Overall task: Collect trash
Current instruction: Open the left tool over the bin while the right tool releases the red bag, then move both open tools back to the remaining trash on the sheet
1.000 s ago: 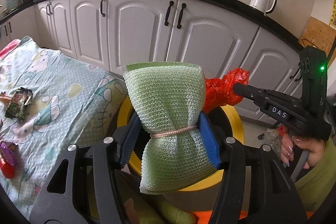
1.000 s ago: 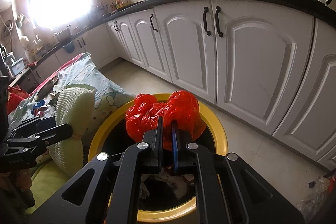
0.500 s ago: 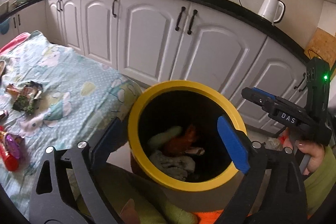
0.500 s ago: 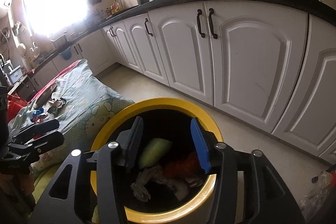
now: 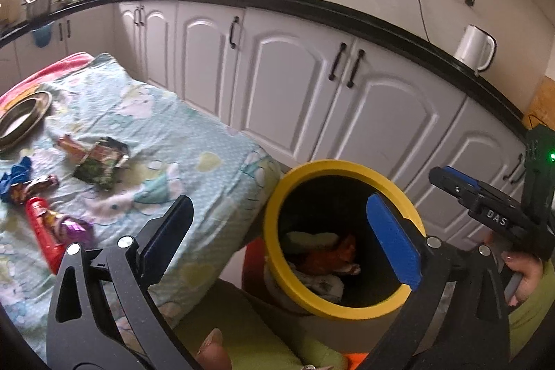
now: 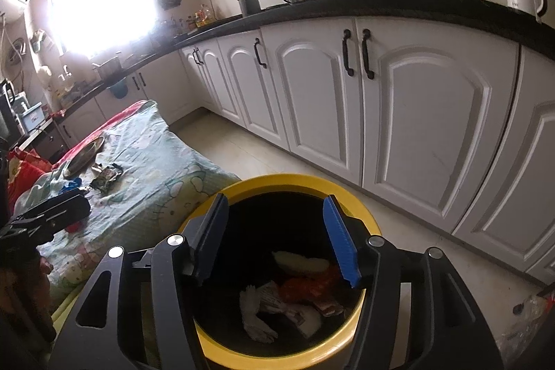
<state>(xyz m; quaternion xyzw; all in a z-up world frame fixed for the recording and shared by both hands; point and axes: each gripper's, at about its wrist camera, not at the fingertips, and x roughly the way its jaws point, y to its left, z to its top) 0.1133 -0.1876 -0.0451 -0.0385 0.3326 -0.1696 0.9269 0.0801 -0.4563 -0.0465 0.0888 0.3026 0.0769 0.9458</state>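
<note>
Now that the green mesh sponge (image 5: 314, 236) and the red plastic bag (image 6: 305, 288) are lying inside the yellow-rimmed bin (image 5: 274, 214), both having been let go within the last second, the left hand-held gripper (image 5: 277, 231) and the right hand-held gripper (image 6: 275, 236) are hanging released and empty over it. More wrappers (image 5: 100, 162) are waiting on the bed (image 5: 194, 141) beside the bin, so collecting is probably turning there next.

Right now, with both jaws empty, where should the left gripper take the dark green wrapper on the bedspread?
Grip the dark green wrapper by its crinkled upper end, which lifts off the bedspread; the rest lies flat. Bring the open left gripper down from above, clear of the orange wrapper beside it.
</note>
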